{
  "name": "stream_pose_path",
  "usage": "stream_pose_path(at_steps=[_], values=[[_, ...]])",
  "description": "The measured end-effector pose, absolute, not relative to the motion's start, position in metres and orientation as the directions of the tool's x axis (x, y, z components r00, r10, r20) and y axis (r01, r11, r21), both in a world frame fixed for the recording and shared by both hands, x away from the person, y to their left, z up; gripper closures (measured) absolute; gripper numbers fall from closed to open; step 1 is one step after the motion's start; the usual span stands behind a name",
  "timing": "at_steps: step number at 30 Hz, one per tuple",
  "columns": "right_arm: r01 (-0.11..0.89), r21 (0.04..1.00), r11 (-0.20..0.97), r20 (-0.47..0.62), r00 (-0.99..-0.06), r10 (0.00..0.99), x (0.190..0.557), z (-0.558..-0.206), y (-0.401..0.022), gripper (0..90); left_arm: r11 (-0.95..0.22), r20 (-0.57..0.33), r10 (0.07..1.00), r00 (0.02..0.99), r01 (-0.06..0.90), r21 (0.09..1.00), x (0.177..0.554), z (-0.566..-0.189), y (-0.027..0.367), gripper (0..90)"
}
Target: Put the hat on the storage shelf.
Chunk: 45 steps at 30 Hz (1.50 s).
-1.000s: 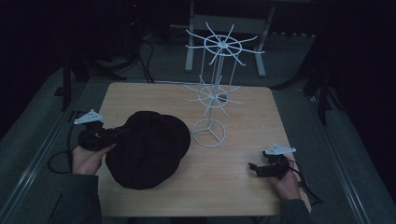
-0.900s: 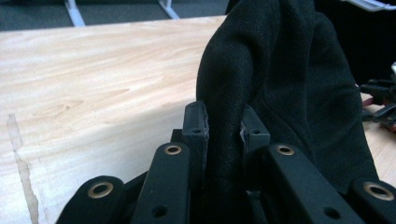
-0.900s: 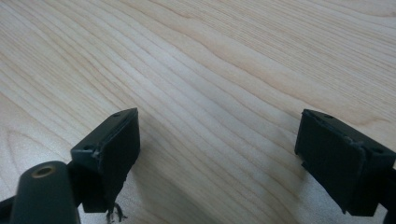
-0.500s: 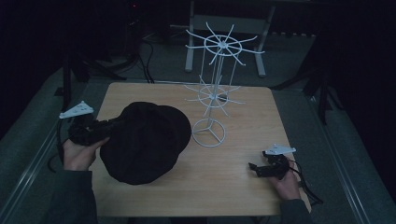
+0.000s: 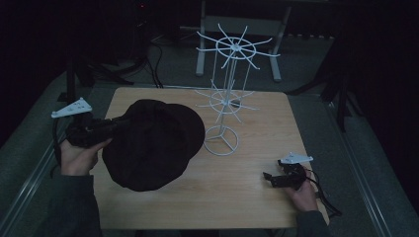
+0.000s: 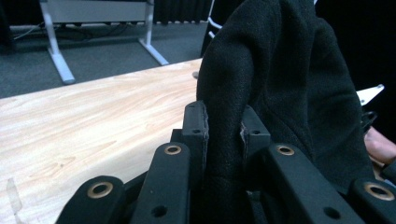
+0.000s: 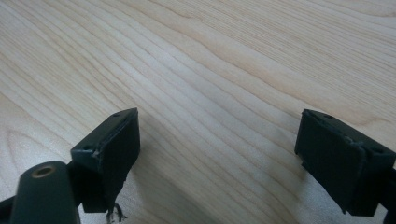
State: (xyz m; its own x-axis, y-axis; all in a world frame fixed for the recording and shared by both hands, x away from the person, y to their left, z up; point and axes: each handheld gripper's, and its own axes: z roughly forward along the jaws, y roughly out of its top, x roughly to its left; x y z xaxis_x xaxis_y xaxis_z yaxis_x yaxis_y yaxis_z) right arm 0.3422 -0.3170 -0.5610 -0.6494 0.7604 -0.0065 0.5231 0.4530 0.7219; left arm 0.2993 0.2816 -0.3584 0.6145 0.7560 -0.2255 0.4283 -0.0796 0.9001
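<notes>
A black fabric hat (image 5: 155, 143) hangs over the left half of the wooden table (image 5: 247, 197), lifted off its surface. My left gripper (image 5: 116, 126) is shut on the hat's edge at the table's left side. In the left gripper view the black cloth (image 6: 280, 79) is pinched between the two jaws and rises above them. A white wire hat stand (image 5: 227, 94) with spoked arms is upright at the back middle of the table. My right gripper (image 5: 269, 178) rests low on the table near the front right corner, open, with bare wood (image 7: 215, 93) between its fingertips.
A grey metal frame (image 5: 237, 29) stands on the floor beyond the table. Cables lie on the floor at the back left (image 5: 153, 54). A cable (image 5: 323, 195) trails from the right gripper off the table's right edge.
The left hand has risen and drawn slightly left, lifting the hat higher off the table. The right gripper has stayed where it was.
</notes>
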Motion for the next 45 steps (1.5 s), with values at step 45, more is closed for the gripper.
stream_pose_path(at_steps=[45], values=[[0.525,0.721,0.452,-0.005,-0.649,0.761,0.342,-0.561,-0.317,13.9,-0.055,-0.208,0.631,0.748,0.310,0.949,0.314,-0.298,0.259,77.9]])
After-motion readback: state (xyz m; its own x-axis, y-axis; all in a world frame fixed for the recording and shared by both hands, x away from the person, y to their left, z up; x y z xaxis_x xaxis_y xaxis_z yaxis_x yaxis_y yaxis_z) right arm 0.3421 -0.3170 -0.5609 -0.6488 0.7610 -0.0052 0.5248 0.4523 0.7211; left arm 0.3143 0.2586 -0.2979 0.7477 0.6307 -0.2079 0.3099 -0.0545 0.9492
